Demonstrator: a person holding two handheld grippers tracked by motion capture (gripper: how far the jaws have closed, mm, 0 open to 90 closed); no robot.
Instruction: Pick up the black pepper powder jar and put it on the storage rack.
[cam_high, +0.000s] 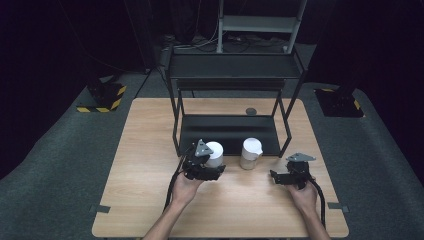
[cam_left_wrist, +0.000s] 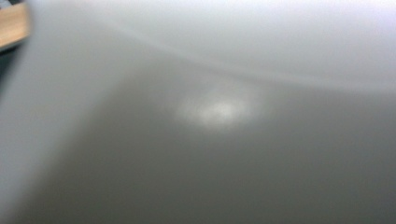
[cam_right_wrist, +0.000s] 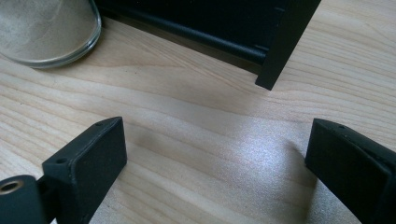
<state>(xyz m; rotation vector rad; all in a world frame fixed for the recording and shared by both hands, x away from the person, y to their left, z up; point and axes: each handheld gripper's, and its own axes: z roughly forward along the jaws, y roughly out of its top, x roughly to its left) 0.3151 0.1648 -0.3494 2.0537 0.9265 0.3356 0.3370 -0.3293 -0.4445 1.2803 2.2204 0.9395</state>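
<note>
A white cylindrical container (cam_high: 215, 152) stands at the front edge of the black rack's low shelf. My left gripper (cam_high: 207, 170) lies right up against its near side. In the left gripper view a blurred pale grey surface (cam_left_wrist: 219, 112) sits very close to the lens, with no jaws showing, so I cannot tell the grip. A second, translucent jar with a white lid (cam_high: 251, 153) stands to the right; its glass base (cam_right_wrist: 46, 32) holds pale sandy material. My right gripper (cam_high: 275, 176) (cam_right_wrist: 217, 140) rests low over the bare wood, open and holding nothing.
A black metal rack (cam_high: 230, 132) stands on the wooden table (cam_high: 150, 200), and one of its legs (cam_right_wrist: 280, 51) is just ahead of the right gripper. A small dark disc (cam_high: 251, 111) lies behind the rack. Bare wood stretches along the table's front.
</note>
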